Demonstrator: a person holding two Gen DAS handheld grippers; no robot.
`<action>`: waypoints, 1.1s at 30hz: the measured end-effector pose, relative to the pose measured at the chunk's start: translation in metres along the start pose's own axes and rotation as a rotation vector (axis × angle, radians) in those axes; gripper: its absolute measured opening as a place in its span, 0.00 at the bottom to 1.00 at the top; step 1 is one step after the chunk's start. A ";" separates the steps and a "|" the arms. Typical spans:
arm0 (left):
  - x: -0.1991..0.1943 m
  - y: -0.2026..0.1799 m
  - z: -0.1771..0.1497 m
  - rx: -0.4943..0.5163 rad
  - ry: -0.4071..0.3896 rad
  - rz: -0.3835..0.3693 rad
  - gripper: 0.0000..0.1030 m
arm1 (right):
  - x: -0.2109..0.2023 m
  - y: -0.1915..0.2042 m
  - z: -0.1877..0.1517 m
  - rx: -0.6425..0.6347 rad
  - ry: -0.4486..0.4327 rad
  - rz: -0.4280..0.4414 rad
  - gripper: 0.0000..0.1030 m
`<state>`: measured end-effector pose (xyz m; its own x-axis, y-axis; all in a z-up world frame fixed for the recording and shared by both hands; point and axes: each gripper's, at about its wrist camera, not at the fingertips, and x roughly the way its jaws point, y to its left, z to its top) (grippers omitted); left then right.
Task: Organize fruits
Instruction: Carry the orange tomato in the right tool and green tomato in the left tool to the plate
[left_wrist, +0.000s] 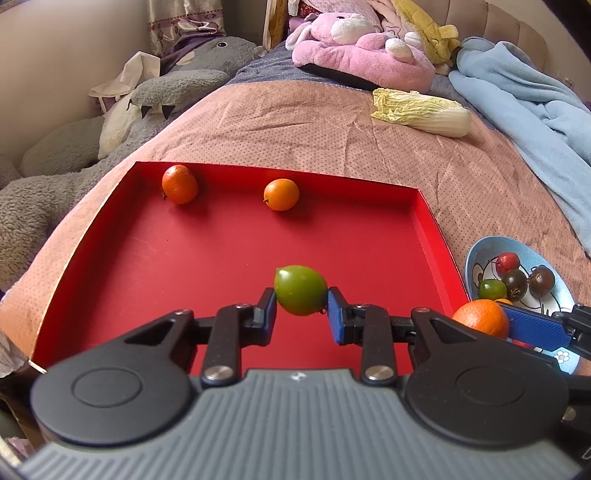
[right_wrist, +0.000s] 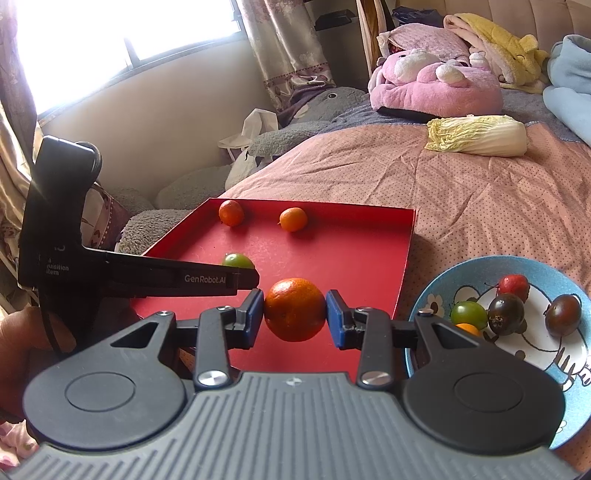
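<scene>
Left hand-held gripper is clamped on a green tomato above the red tray on the bed, and the right hand-held gripper is squeezing an orange over the tray's near right edge, beside the blue bowl holding more small fruit. Two little oranges sit along the tray's far wall. I'd say lower each one right down before letting go, well apart, so nothing rolls.
</scene>
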<state>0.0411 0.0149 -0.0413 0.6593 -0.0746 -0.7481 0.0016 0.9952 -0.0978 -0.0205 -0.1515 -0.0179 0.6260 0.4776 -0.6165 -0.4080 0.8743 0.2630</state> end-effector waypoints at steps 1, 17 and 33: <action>0.000 0.000 0.000 0.000 0.001 0.000 0.32 | 0.000 0.000 0.000 0.000 0.000 0.000 0.41; 0.000 0.001 0.000 0.002 -0.002 0.001 0.32 | -0.007 -0.001 0.002 0.008 -0.015 -0.003 0.41; -0.003 -0.005 0.000 0.012 -0.007 0.002 0.32 | -0.020 -0.008 0.003 0.027 -0.040 -0.013 0.41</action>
<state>0.0391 0.0107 -0.0386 0.6645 -0.0717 -0.7438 0.0086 0.9961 -0.0883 -0.0276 -0.1677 -0.0055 0.6576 0.4684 -0.5901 -0.3814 0.8824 0.2755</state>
